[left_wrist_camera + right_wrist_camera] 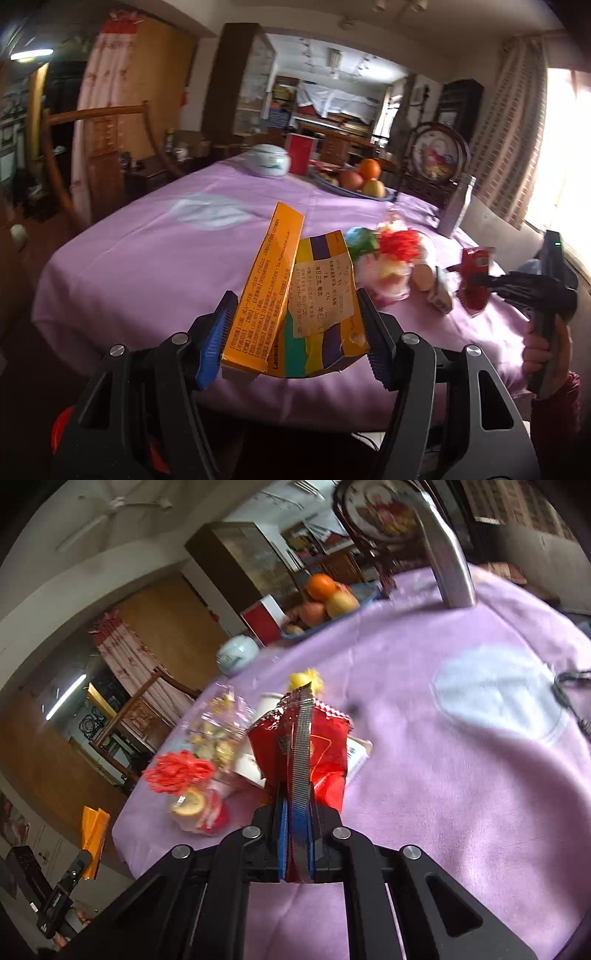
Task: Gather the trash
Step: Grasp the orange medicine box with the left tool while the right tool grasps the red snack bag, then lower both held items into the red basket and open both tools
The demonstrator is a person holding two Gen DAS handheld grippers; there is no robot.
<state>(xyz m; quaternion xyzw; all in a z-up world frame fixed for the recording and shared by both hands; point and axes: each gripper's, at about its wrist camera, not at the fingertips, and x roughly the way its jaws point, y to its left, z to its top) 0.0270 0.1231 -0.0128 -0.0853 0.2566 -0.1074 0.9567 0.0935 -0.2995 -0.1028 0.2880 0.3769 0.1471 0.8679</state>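
Orange carton, flattened, with striped panel and pasted label: held clamped between the jaws of the left gripper, above the near edge of the table. Red foil wrapper: pinched between the closed jaws of the right gripper, above the cloth. Remaining litter, a heap of clear bags, red shreds and paper cup: lying on the lilac tablecloth. Fruit plate, lidded white jar and steel flask: set farther back.
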